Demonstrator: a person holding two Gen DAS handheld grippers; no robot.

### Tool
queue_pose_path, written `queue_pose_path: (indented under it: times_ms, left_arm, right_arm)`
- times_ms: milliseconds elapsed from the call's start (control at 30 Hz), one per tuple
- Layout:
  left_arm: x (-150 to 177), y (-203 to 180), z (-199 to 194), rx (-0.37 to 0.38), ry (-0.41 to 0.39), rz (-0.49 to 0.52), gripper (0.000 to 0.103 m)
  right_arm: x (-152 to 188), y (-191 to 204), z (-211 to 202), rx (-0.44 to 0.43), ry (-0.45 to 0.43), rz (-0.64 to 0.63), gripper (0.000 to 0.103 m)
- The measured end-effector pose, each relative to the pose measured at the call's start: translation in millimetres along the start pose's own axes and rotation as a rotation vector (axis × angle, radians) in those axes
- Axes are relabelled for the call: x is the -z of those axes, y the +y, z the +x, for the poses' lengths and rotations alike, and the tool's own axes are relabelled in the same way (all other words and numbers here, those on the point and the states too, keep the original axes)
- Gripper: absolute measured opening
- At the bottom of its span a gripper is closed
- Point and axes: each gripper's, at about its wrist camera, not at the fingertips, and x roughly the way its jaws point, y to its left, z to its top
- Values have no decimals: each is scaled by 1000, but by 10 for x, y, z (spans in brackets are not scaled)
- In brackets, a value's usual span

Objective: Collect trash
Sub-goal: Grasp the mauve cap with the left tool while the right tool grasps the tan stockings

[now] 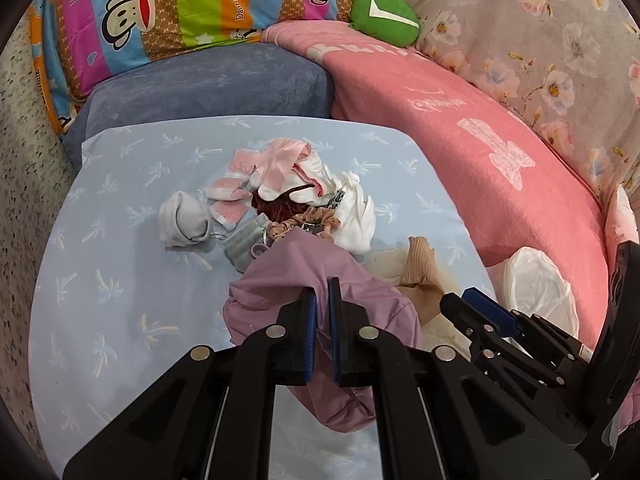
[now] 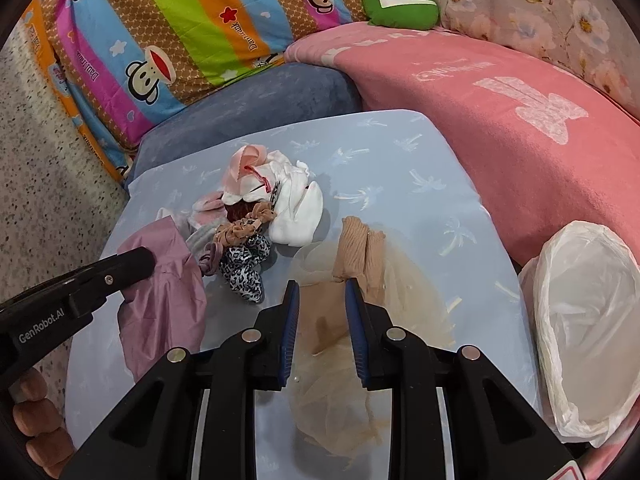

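Note:
My left gripper [image 1: 322, 294] is shut on a mauve cloth [image 1: 296, 280] and holds it bunched over the light blue sheet [image 1: 120, 240]; the cloth also shows in the right wrist view [image 2: 160, 292]. My right gripper [image 2: 322, 292] is open, its jaws on either side of tan stockings [image 2: 360, 248] lying on sheer beige fabric [image 2: 412, 292]. A pile of small items lies beyond: white socks [image 2: 298, 208], pink socks [image 1: 236, 176], a leopard scrunchie [image 2: 244, 268], a tan scrunchie [image 2: 240, 230]. A white plastic bag [image 2: 580, 320] stands open at the right.
A pink blanket [image 1: 480, 152] borders the sheet on the right, a blue cushion [image 1: 208, 84] behind. A striped monkey-print pillow [image 1: 168, 4], a green plush [image 1: 384, 12] and floral fabric [image 1: 540, 32] lie at the back. Speckled floor [image 1: 32, 160] is at the left.

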Motion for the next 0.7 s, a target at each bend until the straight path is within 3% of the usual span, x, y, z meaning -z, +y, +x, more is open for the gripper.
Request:
queue_pose_path:
  times_ms: [400,700]
  left_arm:
    - [-55,80,203,-23,37,0,6]
    - [-98,51,253,-31,40,5,6]
  right_arm:
    - [-71,-149,603,54,83,8,24]
    - [-68,-305,631,68,77,46,24]
